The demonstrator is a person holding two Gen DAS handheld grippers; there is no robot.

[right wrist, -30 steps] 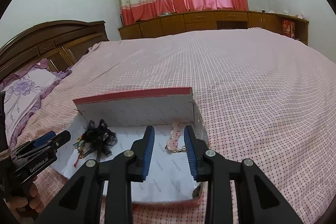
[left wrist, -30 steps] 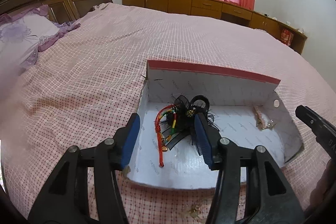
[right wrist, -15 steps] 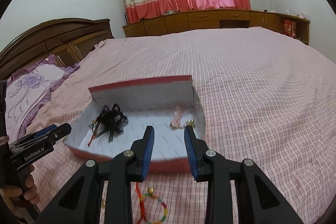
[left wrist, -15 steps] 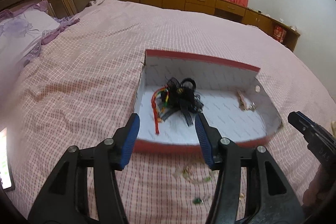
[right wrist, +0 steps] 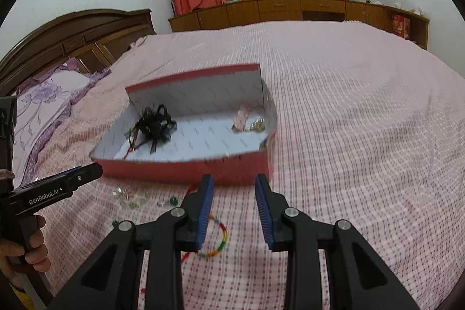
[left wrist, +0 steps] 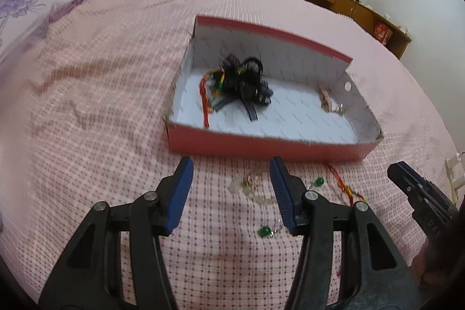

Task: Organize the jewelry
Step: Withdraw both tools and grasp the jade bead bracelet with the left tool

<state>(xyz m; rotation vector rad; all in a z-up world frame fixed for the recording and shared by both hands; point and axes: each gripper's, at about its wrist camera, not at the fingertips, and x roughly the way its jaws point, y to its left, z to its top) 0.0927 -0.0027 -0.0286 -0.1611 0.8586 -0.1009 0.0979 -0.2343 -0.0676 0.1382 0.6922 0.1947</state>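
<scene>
A red box (left wrist: 261,144) with a white inside sits on the bed; it also shows in the right wrist view (right wrist: 186,169). Inside lie a black ribbon tangle (left wrist: 247,80) with a red cord (left wrist: 205,95) and a pale pink piece (left wrist: 325,99). On the bedspread before the box lie a clear bead bracelet (left wrist: 252,191), green earrings (left wrist: 265,231) and a red string (left wrist: 345,189). A multicolour bead bracelet (right wrist: 216,240) lies by my right gripper (right wrist: 234,208). My left gripper (left wrist: 231,188) is open above the clear bracelet. Both are empty.
The pink checked bedspread (right wrist: 363,135) spreads all around. Purple floral pillows (right wrist: 43,103) and a wooden headboard (right wrist: 75,34) stand at the left. Wooden cabinets (right wrist: 290,9) and curtains line the far wall.
Both grippers have drawn back from over the box toward the near side. The loose jewellery on the bedspread in front of the box has come into view.
</scene>
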